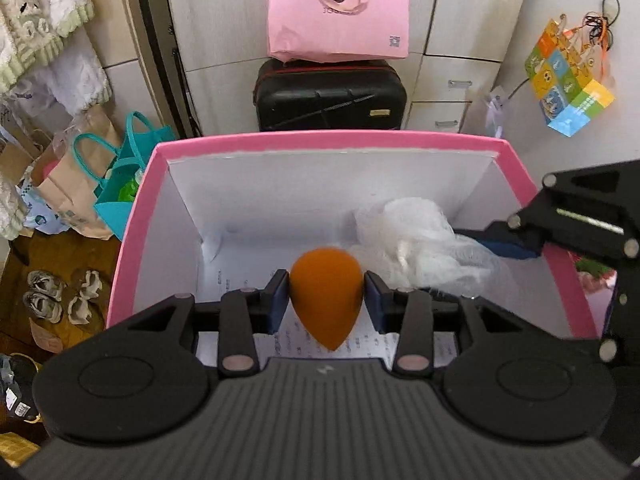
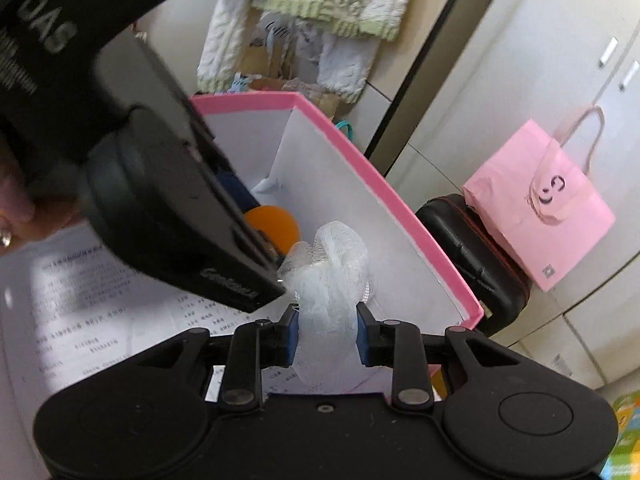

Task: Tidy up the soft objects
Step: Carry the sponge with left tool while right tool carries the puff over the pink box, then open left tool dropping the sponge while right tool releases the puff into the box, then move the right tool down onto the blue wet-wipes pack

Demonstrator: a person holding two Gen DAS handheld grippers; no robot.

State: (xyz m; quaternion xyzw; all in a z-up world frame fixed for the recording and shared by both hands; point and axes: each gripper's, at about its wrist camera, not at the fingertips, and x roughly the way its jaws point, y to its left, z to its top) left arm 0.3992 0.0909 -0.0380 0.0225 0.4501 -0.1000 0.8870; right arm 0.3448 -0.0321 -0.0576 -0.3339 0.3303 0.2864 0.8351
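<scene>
An open pink box (image 1: 328,140) with white inner walls lies below both grippers. My left gripper (image 1: 326,300) is shut on an orange teardrop sponge (image 1: 326,280), which hangs point down over the box floor. My right gripper (image 2: 327,332) is shut on a white mesh bath pouf (image 2: 332,272), held just inside the box's right side. In the left wrist view the pouf (image 1: 420,240) bulges next to the sponge, with the right gripper (image 1: 516,246) reaching in over the right rim. In the right wrist view the left gripper's black body (image 2: 180,220) hides most of the sponge (image 2: 276,220).
Printed paper sheets (image 1: 360,344) line the box floor. Behind the box stands a black suitcase (image 1: 330,96) with a pink paper bag (image 1: 338,8) on top, against white cabinets. Teal and brown bags (image 1: 120,184) and shoes (image 1: 60,296) lie on the floor at left. A colourful bag (image 1: 568,76) hangs at right.
</scene>
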